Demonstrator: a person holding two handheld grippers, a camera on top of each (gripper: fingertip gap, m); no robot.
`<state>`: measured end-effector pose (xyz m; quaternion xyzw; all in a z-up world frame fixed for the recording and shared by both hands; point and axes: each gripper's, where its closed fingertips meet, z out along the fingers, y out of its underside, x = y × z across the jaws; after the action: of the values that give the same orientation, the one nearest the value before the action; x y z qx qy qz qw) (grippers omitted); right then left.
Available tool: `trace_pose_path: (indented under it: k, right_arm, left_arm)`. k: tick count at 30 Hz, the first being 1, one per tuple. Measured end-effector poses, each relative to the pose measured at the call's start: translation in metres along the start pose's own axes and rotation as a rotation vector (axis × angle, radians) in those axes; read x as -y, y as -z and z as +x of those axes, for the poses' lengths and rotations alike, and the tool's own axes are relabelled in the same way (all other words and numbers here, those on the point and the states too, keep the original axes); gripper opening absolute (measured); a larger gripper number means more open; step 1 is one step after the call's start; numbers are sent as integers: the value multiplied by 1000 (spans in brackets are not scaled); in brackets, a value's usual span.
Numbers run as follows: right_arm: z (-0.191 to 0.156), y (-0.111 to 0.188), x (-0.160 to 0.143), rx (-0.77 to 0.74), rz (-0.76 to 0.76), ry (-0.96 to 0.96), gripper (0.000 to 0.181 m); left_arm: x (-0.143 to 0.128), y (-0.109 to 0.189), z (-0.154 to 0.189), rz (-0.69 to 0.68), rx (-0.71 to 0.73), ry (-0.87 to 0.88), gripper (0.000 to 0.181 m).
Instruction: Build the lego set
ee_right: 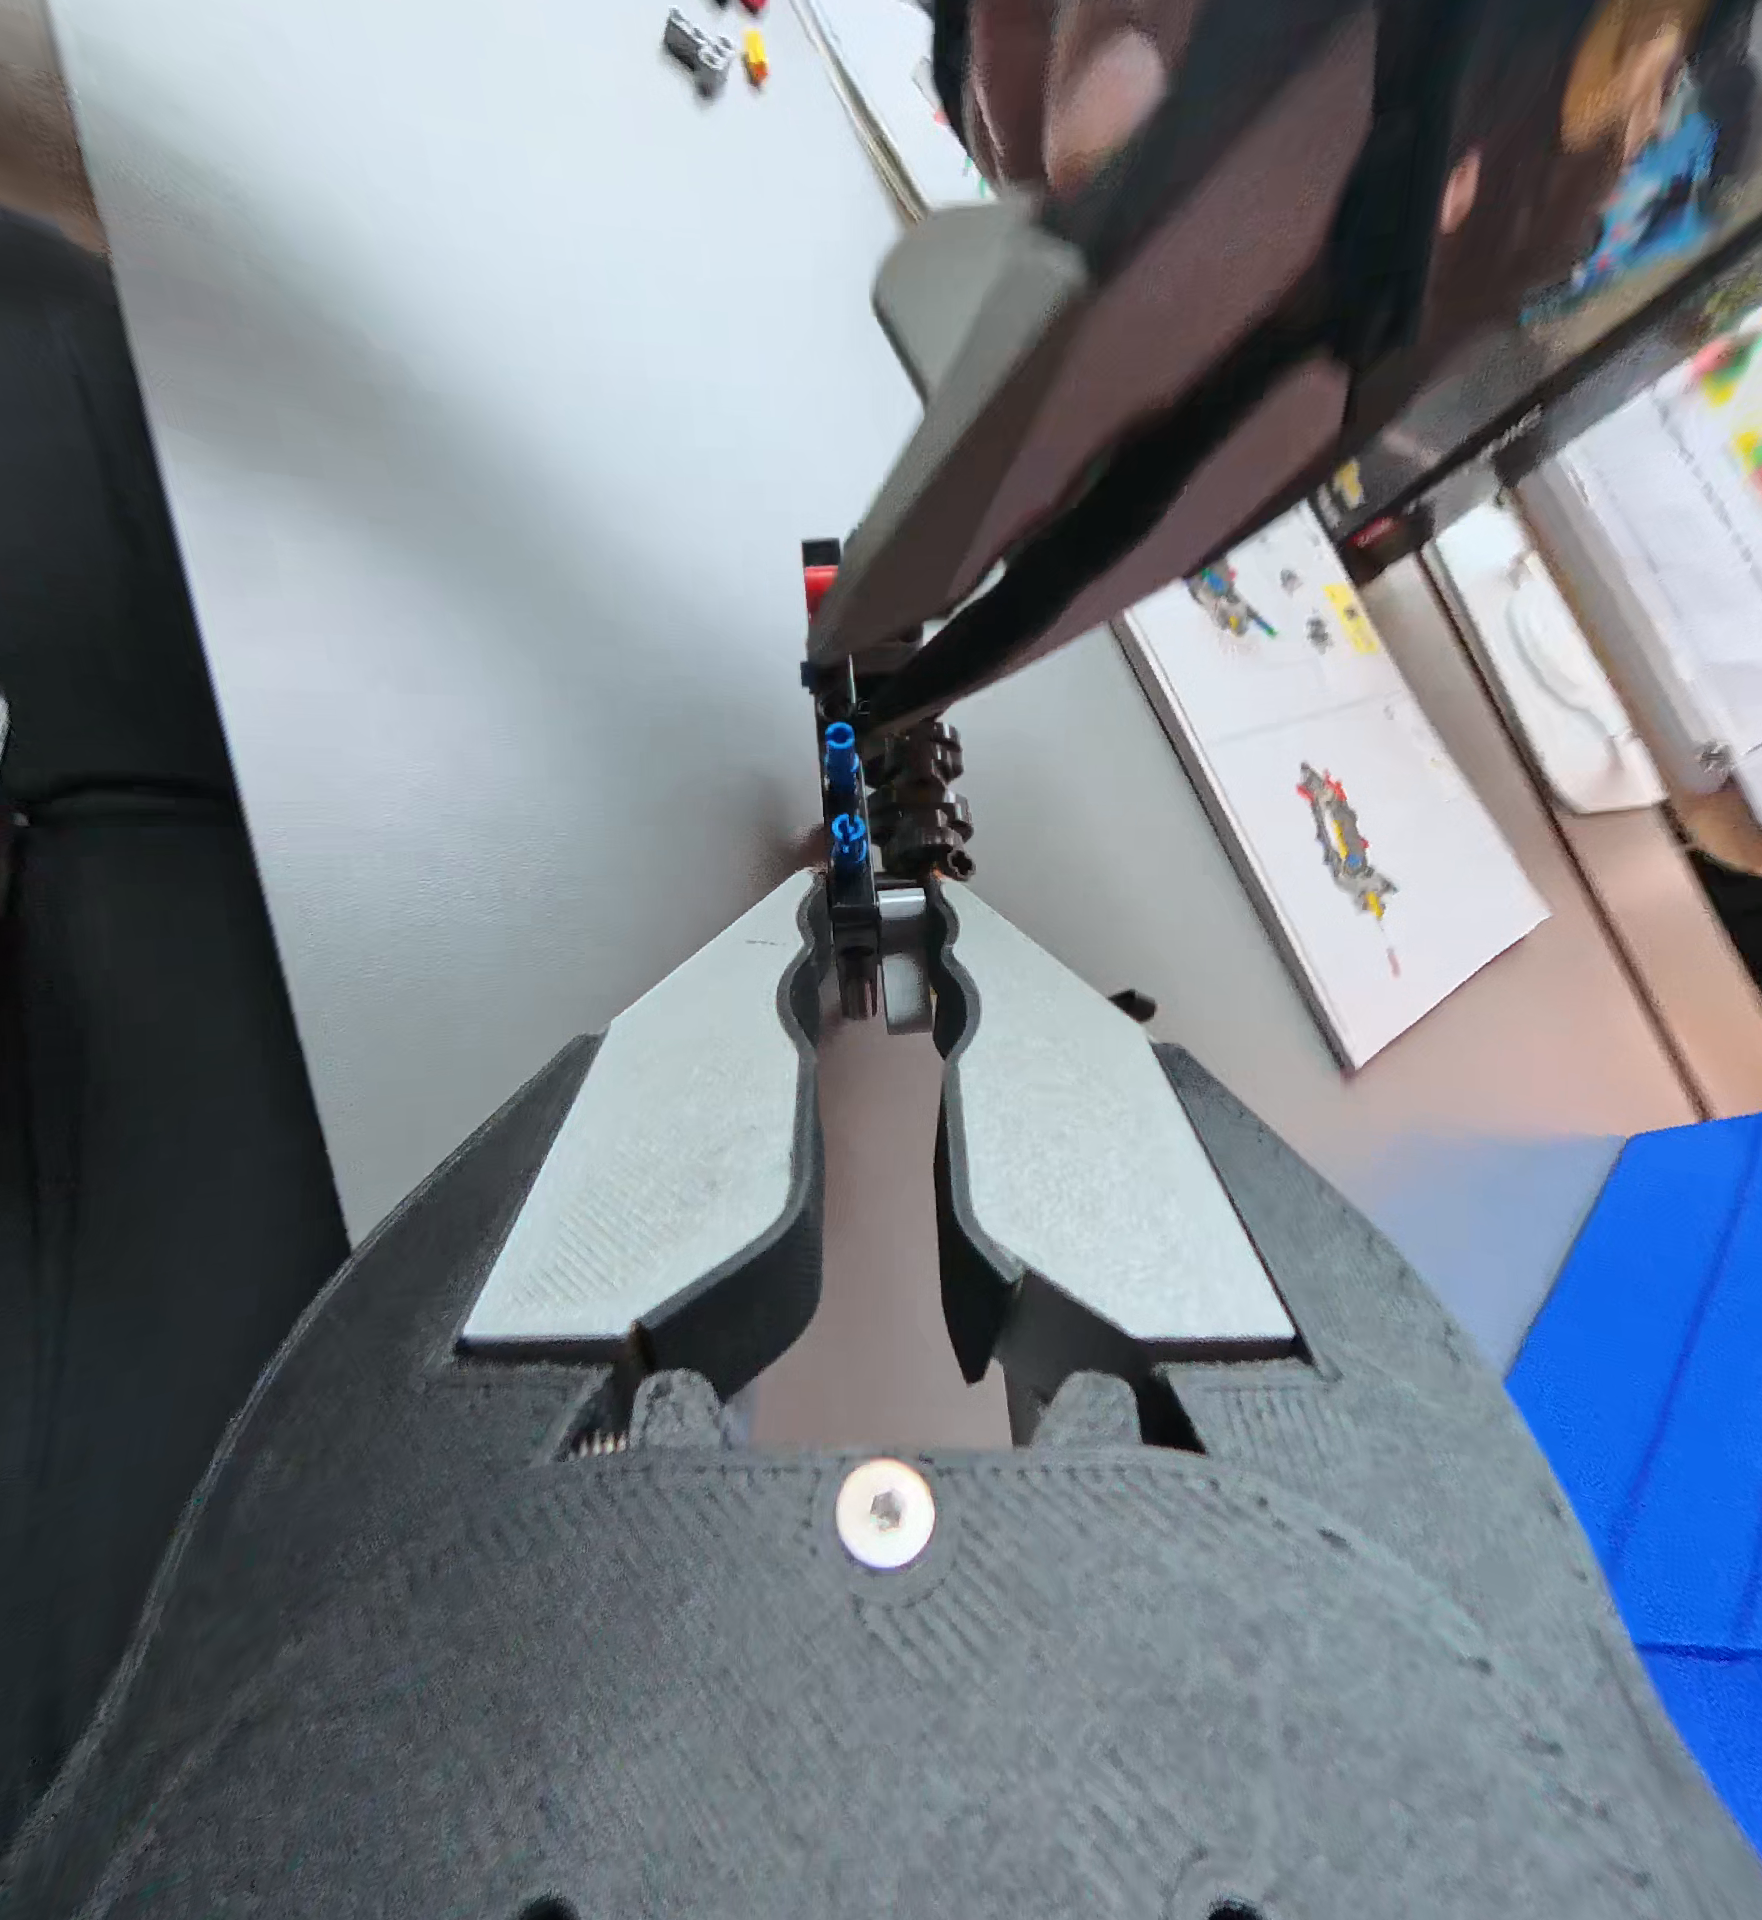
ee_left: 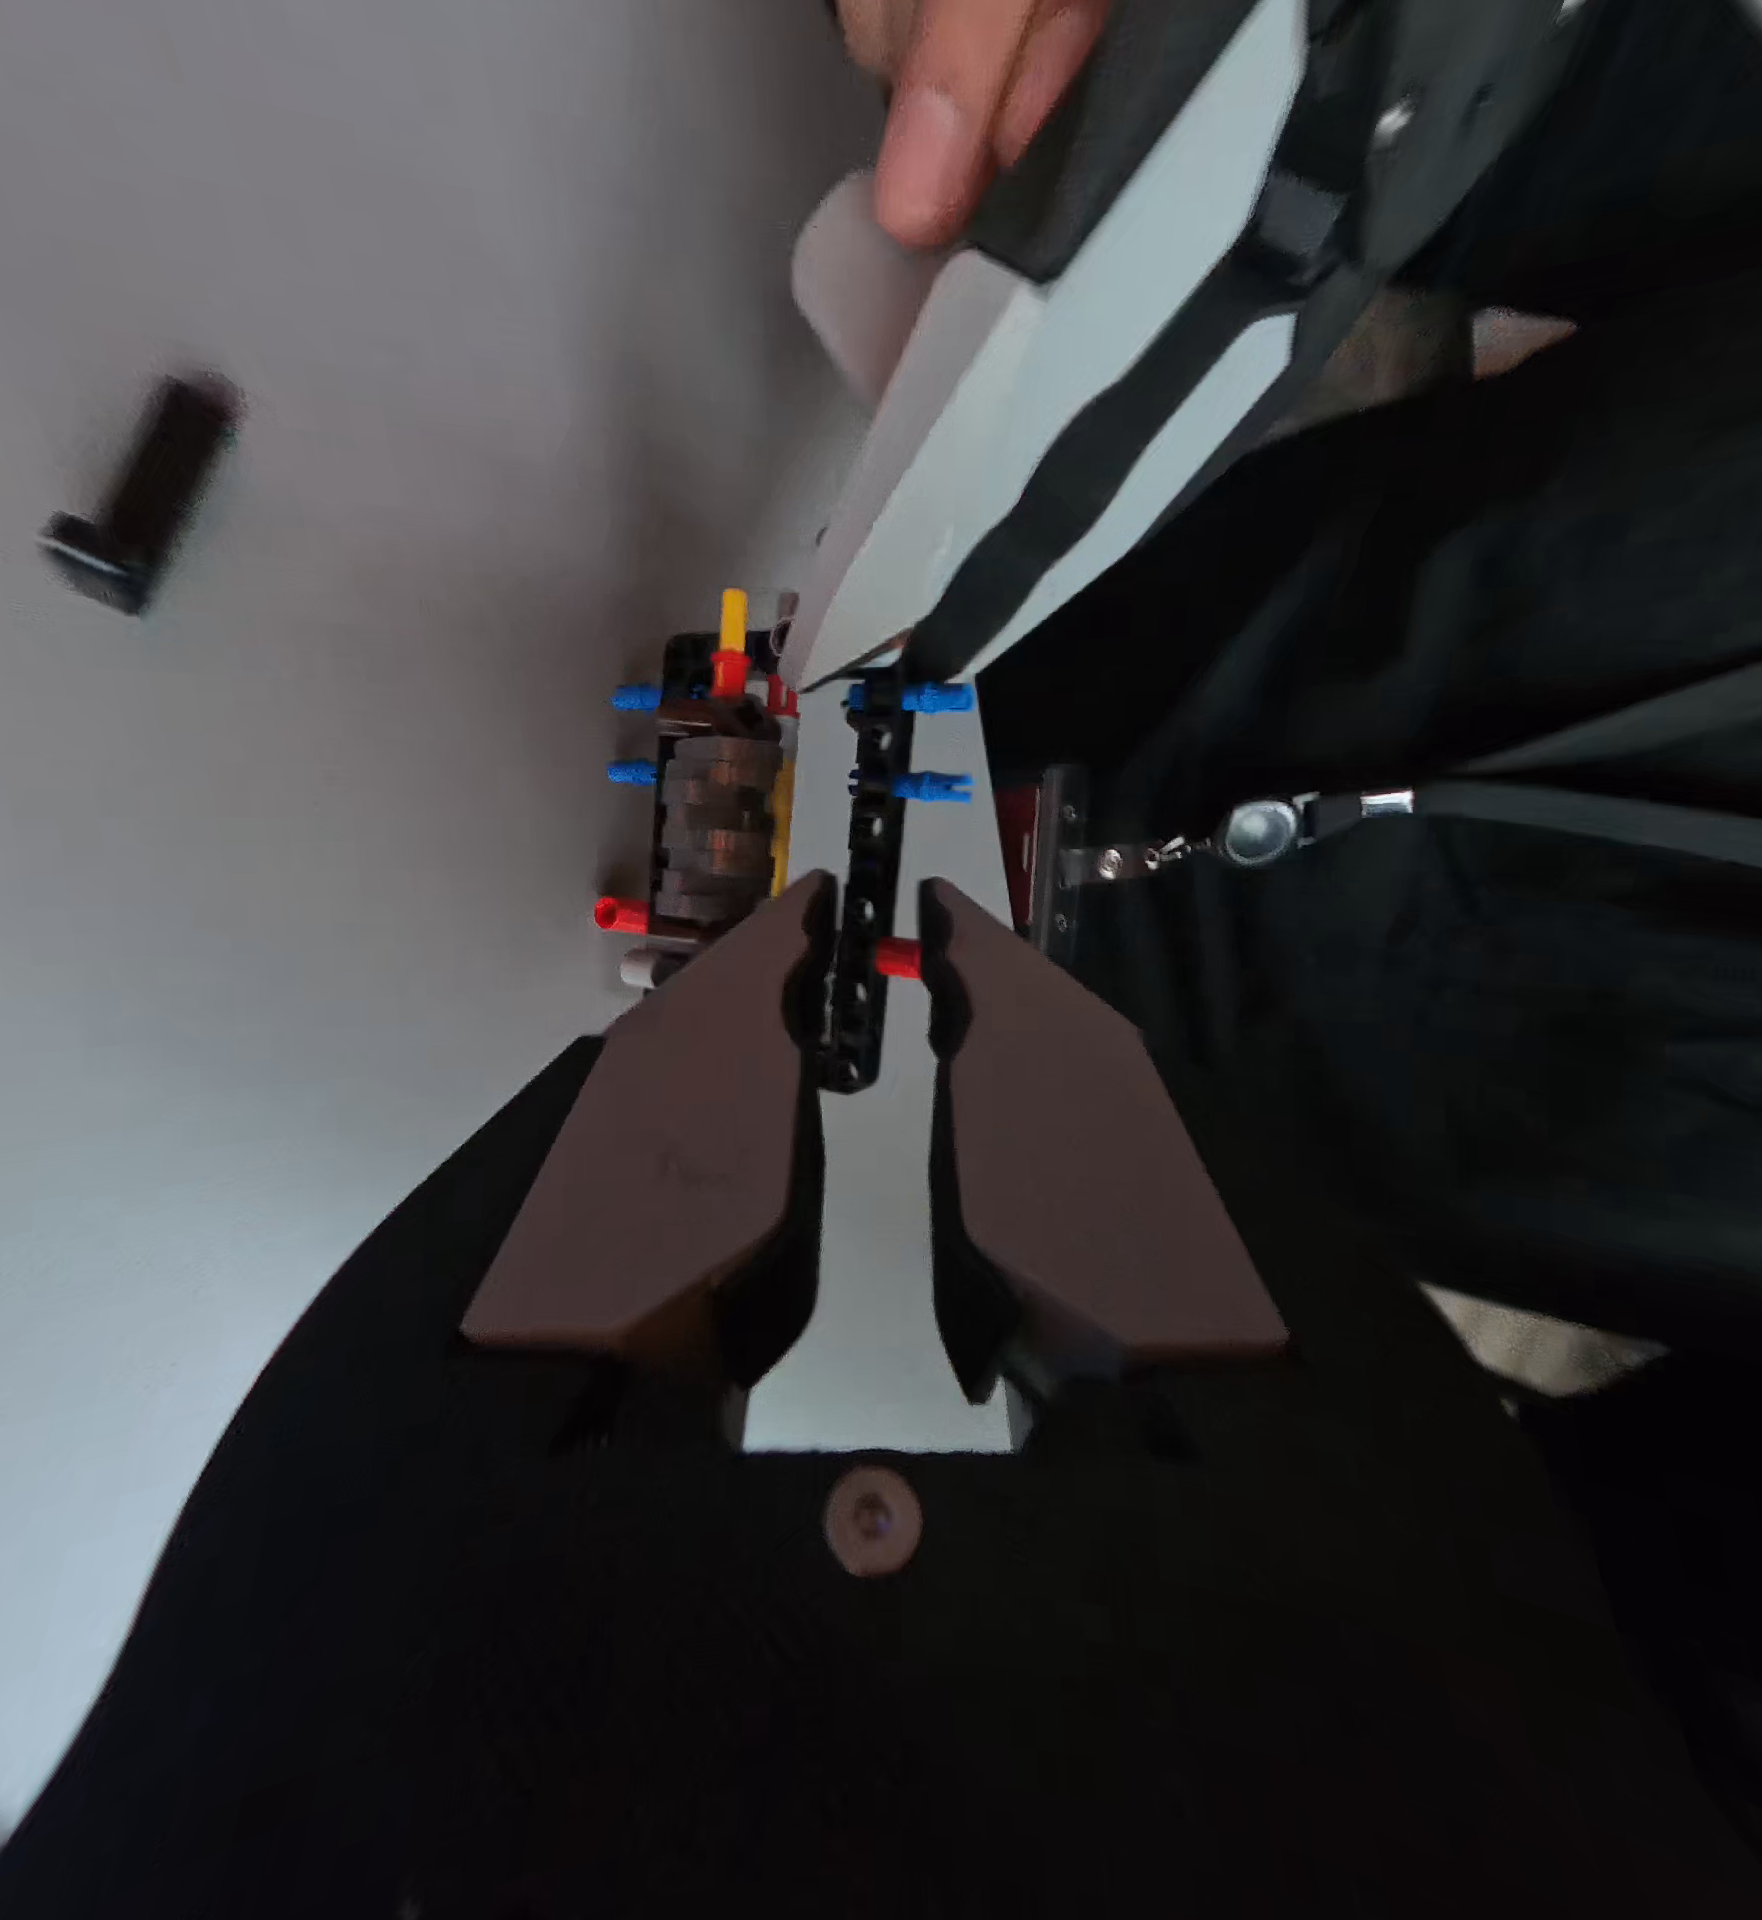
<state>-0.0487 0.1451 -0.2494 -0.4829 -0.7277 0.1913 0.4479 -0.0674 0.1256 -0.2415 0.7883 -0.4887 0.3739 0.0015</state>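
- The white bench (ee_left: 233, 935) carries the work; in the right wrist view it runs up the middle, with open instruction sheets (ee_right: 1365, 831) lying along its right side and a blue box (ee_right: 1687, 1403) at the lower right.
- The left hand-held gripper (ee_left: 877, 914) has brown fingers (ee_left: 679, 1143) pinching a long black lego beam (ee_left: 872, 862) between their tips; the beam carries blue pins (ee_left: 934, 698) and a red pin (ee_left: 898, 956) on its side.
- The right hand-held gripper (ee_right: 875, 935) has grey fingers (ee_right: 669, 1122) closed on the end of the lego assembly (ee_right: 856, 831), held up off the bench.
- In the left wrist view the assembly (ee_left: 721, 810) shows stacked dark gears, a yellow axle and blue and red pins, just beside the beam, a narrow gap between them.
- A dark L-shaped piece (ee_left: 144, 488) lies alone, well apart.
- Small loose pieces (ee_right: 716, 47) sit at the bench's far end.
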Motion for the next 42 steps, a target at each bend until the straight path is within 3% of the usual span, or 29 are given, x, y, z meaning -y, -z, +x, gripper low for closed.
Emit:
trace_pose_path:
  k: [4,6,9,10,14,15,18,20,22,25,31,34,42]
  right_arm:
    - [14,-4,-7,77,19,-193,14]
    - [21,-6,-8,147,37,-317,14]
    - [29,-9,-11,282,67,-480,14]
    - [31,-10,-12,326,75,-523,14]
    - [32,-10,-7,515,169,-672,14]
    - [31,-8,-4,550,199,-691,13]
    - [30,-10,-5,578,215,-704,14]
    - [30,-11,-6,572,216,-700,14]
    - [33,-14,-10,528,200,-684,15]
    - [46,-21,-25,310,106,-572,33]
    - [61,-7,-12,-246,-51,42,18]
    - [50,-19,-9,-291,-142,235,18]
    - [54,-38,-22,-358,-259,404,13]
  left_arm:
    - [20,32,-2,291,205,-54,50]
    - [25,36,1,396,348,-195,46]
    - [19,36,-22,391,607,-314,44]
    - [18,34,-26,384,626,-338,39]
    - [14,25,-37,372,533,-307,38]
    - [14,22,-40,375,511,-298,30]
    - [14,10,-38,389,379,-277,11]
    - [14,5,-39,395,347,-267,10]
    - [15,4,-41,421,300,-219,8]
    - [16,5,-48,454,186,-58,7]
    - [16,10,-60,516,93,122,6]
    - [18,9,-59,529,48,158,5]
    - [19,5,-59,515,45,178,6]
